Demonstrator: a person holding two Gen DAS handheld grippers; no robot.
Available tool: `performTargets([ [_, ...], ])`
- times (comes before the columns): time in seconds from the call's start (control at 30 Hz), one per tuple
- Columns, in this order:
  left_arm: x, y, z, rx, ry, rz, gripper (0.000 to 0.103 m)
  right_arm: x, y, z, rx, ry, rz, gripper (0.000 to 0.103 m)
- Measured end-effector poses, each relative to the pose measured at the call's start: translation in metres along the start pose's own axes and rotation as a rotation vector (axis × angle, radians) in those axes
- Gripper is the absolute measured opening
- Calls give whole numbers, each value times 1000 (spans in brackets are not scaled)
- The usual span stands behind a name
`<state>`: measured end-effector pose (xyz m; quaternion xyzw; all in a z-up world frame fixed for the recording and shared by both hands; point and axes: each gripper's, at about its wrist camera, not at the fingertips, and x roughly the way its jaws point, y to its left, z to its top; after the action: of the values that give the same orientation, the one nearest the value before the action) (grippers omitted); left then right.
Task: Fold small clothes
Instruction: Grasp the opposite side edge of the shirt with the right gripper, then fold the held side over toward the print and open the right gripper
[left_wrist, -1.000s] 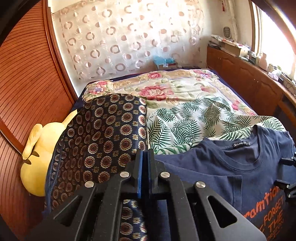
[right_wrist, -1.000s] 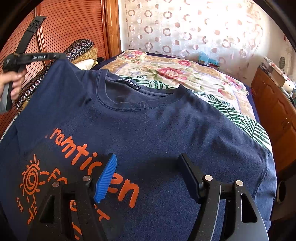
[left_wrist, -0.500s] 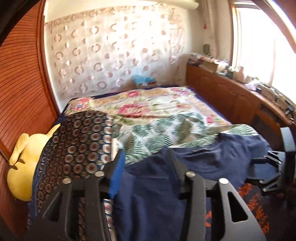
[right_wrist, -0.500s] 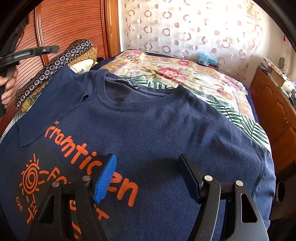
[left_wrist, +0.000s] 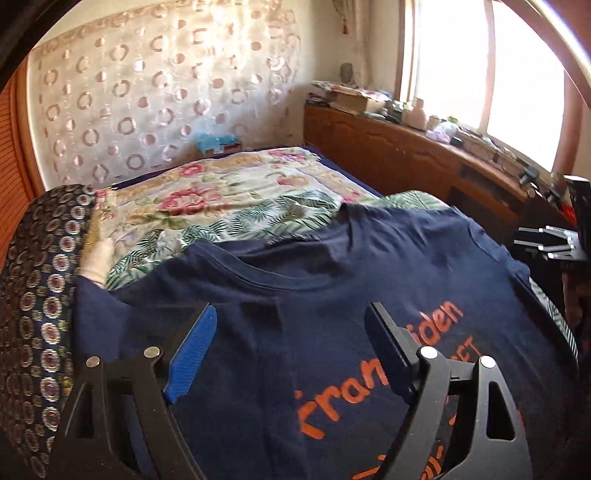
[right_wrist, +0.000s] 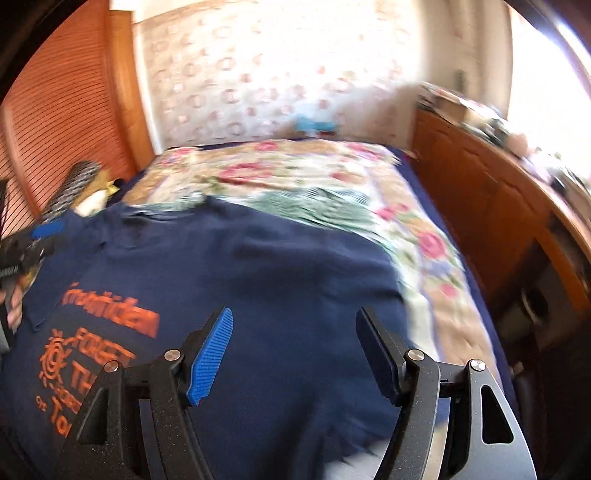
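A navy T-shirt (left_wrist: 369, 266) with orange lettering lies face up on the bed, collar toward the far end. Its left sleeve lies folded in over the chest. My left gripper (left_wrist: 291, 312) hovers above the shirt's left chest; its jaws are opening and no cloth is between them. In the blurred right wrist view, my right gripper (right_wrist: 295, 314) stands open over the right half of the shirt (right_wrist: 277, 266), nothing in it. The left gripper (right_wrist: 37, 240) also shows there at the left edge, held by a hand (right_wrist: 13, 306). The right gripper (left_wrist: 546, 240) appears at the left wrist view's right edge.
A floral and leaf-print bedspread (left_wrist: 229, 199) covers the bed. A dark pillow with round motifs (left_wrist: 40, 295) lies along the left side by the slatted wooden panel (right_wrist: 62, 110). A wooden cabinet (left_wrist: 399, 155) with clutter on top runs along the right, under the window.
The left gripper let go of the shirt's sleeve, which now lies folded inward, opened wide and moved right over the shirt. The right gripper swung toward the shirt's right side, staying open.
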<state>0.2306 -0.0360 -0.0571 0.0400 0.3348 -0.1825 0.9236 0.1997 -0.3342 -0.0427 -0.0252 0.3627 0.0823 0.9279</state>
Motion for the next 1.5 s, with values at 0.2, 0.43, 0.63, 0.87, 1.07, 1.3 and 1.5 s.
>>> performTargets([
  [0.2, -5, -11, -4, 28, -5, -46, 83, -2, -49, -32, 86, 67, -104, 71],
  [0.43, -4, -14, -11, 36, 4, -74, 83, 4, -70, -46, 134, 131, -86, 71],
  [0.63, -3, -9, -14, 24, 11, -78, 83, 10, -78, -33, 199, 158, -26, 65],
  [0.87, -4, -5, -15, 13, 6, -77, 83, 7, -66, -31, 202, 165, 26, 30],
  [1.07, -5, -5, -15, 15, 6, -77, 83, 4, -46, -20, 34, 171, -84, 7],
  [1.3, -4, -1, -17, -2, 11, -69, 83, -22, -23, 2, 18, 26, -38, 7],
  [1.5, -7, 0, -20, 0, 6, -59, 83, -16, 18, 2, -50, 32, 71, 7],
])
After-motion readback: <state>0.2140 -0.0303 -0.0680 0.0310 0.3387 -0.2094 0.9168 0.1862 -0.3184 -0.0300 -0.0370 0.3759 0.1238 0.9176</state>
